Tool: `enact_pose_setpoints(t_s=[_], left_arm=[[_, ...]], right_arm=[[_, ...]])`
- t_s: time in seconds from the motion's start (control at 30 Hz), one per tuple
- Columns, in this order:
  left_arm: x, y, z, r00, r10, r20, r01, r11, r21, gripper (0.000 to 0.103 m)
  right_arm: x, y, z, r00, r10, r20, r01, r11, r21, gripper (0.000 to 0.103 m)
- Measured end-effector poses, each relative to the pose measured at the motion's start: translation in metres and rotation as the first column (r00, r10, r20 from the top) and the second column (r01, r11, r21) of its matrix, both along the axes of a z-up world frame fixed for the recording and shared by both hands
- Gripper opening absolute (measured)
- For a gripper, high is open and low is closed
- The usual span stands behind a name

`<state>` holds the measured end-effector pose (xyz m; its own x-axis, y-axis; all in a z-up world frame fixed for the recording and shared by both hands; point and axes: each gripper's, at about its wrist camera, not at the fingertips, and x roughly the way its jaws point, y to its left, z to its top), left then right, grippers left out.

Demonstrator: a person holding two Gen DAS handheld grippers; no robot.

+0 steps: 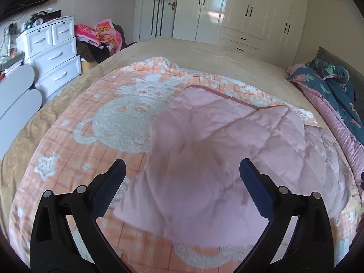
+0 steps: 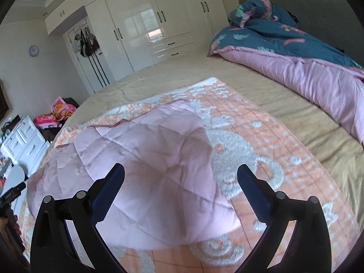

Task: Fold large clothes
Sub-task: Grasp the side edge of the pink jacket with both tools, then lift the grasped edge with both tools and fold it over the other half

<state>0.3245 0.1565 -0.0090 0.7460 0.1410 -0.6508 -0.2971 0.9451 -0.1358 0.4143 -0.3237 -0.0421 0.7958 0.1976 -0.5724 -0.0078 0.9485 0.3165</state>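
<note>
A pale pink quilted garment [image 1: 216,150] lies folded over on an orange and white patterned blanket [image 1: 109,122] spread across the bed. My left gripper [image 1: 182,170] hangs over the garment's near left part, its jaws wide apart and nothing between its blue pads. In the right wrist view the same pink garment [image 2: 145,163] shows its near right corner drooping onto the blanket [image 2: 250,141]. My right gripper [image 2: 180,175] stands open above that corner, not touching the cloth. The left gripper's body [image 2: 11,195] shows at the left edge of that view.
A beige bedspread [image 1: 227,54] covers the bed. A teal and pink duvet [image 2: 295,54] is heaped at the headboard side. White drawers [image 1: 52,56] and a pile of bright clothes [image 1: 102,36] stand beside the bed. White wardrobes [image 2: 145,22] line the far wall.
</note>
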Motion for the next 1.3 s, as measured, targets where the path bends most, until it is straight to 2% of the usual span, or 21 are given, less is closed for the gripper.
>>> enact_pose_setpoints(t_s=[0.07, 0.17, 0.2, 0.23, 0.27, 0.3, 0.37, 0.47, 0.6, 0.7, 0.77, 0.93, 1.13, 1.2, 1.27, 1.3], left_arm=[[-0.009, -0.001, -0.009, 1.0, 0.011, -0.007, -0.011, 1.0, -0.005, 0.094], [-0.021, 0.004, -0.022, 0.999, 0.032, -0.023, -0.034, 0.997, -0.075, 0.094], [-0.025, 0.006, -0.025, 0.999, 0.038, -0.023, -0.04, 0.993, -0.113, 0.094], [-0.029, 0.011, -0.031, 0.999, 0.038, -0.027, -0.042, 0.982, -0.186, 0.094], [-0.03, 0.015, -0.037, 0.999, 0.034, -0.034, -0.042, 0.967, -0.25, 0.094], [-0.031, 0.02, -0.046, 0.998, 0.029, -0.049, -0.044, 0.939, -0.34, 0.094], [-0.029, 0.026, -0.06, 0.997, 0.023, -0.072, -0.053, 0.892, -0.449, 0.094], [-0.026, 0.034, -0.077, 0.996, 0.033, -0.082, -0.072, 0.833, -0.548, 0.094], [-0.016, 0.039, -0.091, 0.996, 0.028, -0.081, -0.073, 0.769, -0.636, 0.094], [-0.008, 0.04, -0.094, 0.997, 0.038, -0.073, -0.076, 0.753, -0.653, 0.094], [-0.003, 0.038, -0.097, 0.996, 0.048, -0.071, -0.083, 0.742, -0.665, 0.094], [0.007, 0.036, -0.111, 0.995, 0.068, -0.072, -0.099, 0.706, -0.702, 0.095], [0.015, 0.032, -0.112, 0.994, 0.1, -0.045, -0.104, 0.721, -0.685, 0.095], [0.016, 0.029, -0.112, 0.994, 0.101, -0.036, -0.099, 0.731, -0.675, 0.095], [0.019, 0.028, -0.111, 0.995, 0.095, -0.025, -0.087, 0.738, -0.669, 0.095], [0.02, 0.029, -0.111, 0.995, 0.092, -0.022, -0.083, 0.739, -0.669, 0.094]], right_arm=[[-0.003, -0.006, -0.006, 0.999, -0.027, -0.03, 0.028, 0.999, 0.042, 0.099], [-0.008, -0.015, -0.018, 0.995, -0.068, -0.072, 0.077, 0.989, 0.124, 0.099], [-0.01, -0.018, -0.023, 0.993, -0.077, -0.088, 0.09, 0.983, 0.157, 0.099], [-0.012, -0.019, -0.027, 0.991, -0.084, -0.102, 0.102, 0.979, 0.177, 0.099], [-0.015, -0.019, -0.033, 0.988, -0.095, -0.12, 0.117, 0.974, 0.194, 0.099], [-0.016, -0.019, -0.038, 0.985, -0.1, -0.137, 0.127, 0.971, 0.205, 0.099], [-0.016, -0.019, -0.046, 0.982, -0.098, -0.163, 0.134, 0.963, 0.233, 0.099], [-0.012, -0.017, -0.059, 0.975, -0.078, -0.207, 0.138, 0.946, 0.294, 0.099], [-0.006, -0.01, -0.07, 0.971, -0.046, -0.236, 0.129, 0.928, 0.349, 0.099], [-0.001, -0.006, -0.084, 0.962, -0.016, -0.273, 0.126, 0.912, 0.39, 0.099], [0.004, -0.005, -0.097, 0.955, 0.009, -0.298, 0.131, 0.884, 0.448, 0.099], [0.012, 0.002, -0.101, 0.965, 0.022, -0.262, 0.11, 0.87, 0.481, 0.099], [0.029, 0.009, -0.105, 0.974, 0.054, -0.218, 0.066, 0.859, 0.507, 0.097], [0.034, 0.011, -0.106, 0.977, 0.072, -0.2, 0.044, 0.854, 0.519, 0.088], [0.035, 0.011, -0.106, 0.979, 0.096, -0.177, 0.015, 0.843, 0.538, 0.063], [0.035, 0.012, -0.104, 0.981, 0.104, -0.163, 0.001, 0.84, 0.542, 0.059]])
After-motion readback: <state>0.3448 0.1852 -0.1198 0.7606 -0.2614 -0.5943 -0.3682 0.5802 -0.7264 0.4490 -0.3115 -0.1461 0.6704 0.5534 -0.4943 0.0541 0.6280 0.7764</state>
